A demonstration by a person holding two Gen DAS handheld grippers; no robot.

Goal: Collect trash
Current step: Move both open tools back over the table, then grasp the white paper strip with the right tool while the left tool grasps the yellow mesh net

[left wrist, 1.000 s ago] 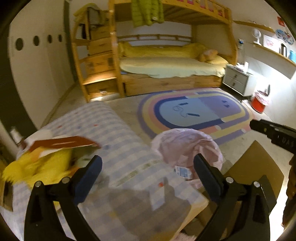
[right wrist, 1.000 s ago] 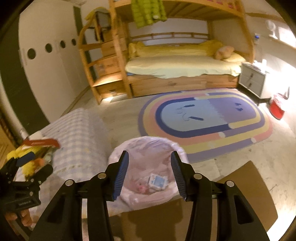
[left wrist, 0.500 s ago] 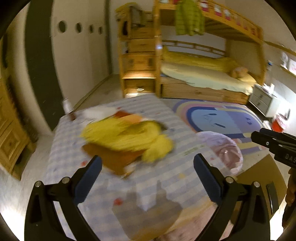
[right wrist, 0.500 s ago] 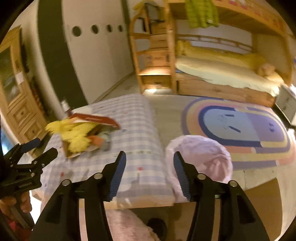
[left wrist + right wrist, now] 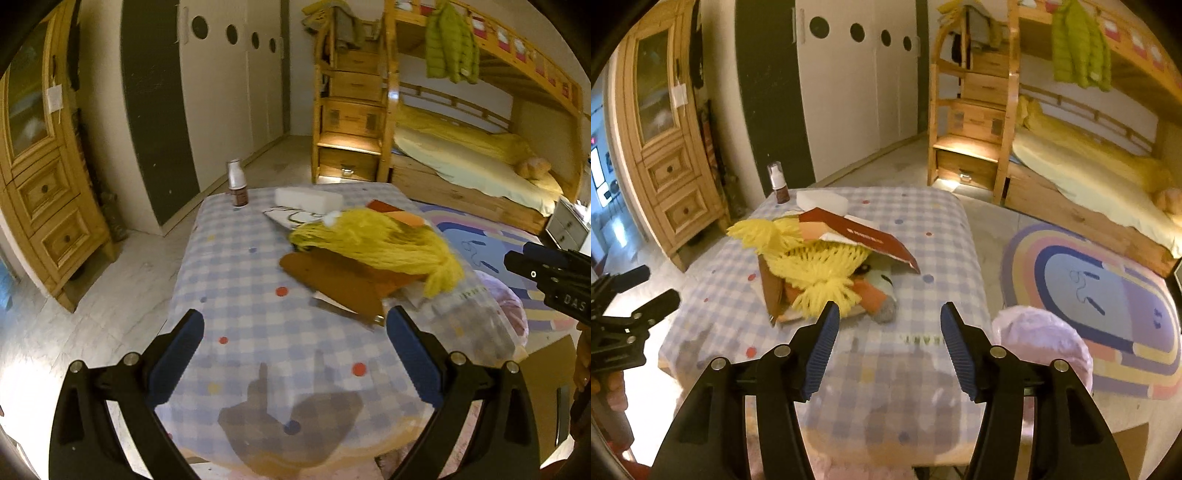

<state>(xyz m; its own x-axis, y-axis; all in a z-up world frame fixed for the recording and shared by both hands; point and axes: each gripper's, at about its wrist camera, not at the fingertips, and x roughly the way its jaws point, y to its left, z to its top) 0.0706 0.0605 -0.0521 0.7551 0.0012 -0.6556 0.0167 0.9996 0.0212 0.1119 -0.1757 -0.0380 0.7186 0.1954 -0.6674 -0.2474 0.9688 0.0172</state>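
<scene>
While the left gripper (image 5: 295, 354) hangs over the near part of the counter (image 5: 240, 280) with its jaws wide apart and nothing between them, the pile of trash lies further on, towards the right side of the checked cloth. In this view a brown cardboard piece (image 5: 332, 284) lies flat, its long axis running from the middle of the counter towards the right fingertip. A yellow yarn bundle (image 5: 376, 247) lies on top of it, its tassel end pointing to the right edge. Behind the pile a white block (image 5: 310, 197) lies flat, and a small bottle (image 5: 237, 184) stands upright near the far left corner. The pink trash bag (image 5: 509, 310) is beside the counter on the right, partly hidden. The right gripper (image 5: 554, 277) comes in from the right edge.

From the right wrist view, the right gripper (image 5: 888, 343) is open and empty, over the near half of the counter (image 5: 923, 258). The yarn bundle (image 5: 812, 266) is just beyond its left finger. A red box flap (image 5: 864, 236) slopes down to the right over the yarn. The trash bag (image 5: 1041, 339) stands by the counter's right edge, next to a striped rug (image 5: 1108, 295). At the left edge the left gripper (image 5: 635, 295) shows, also open.
</scene>
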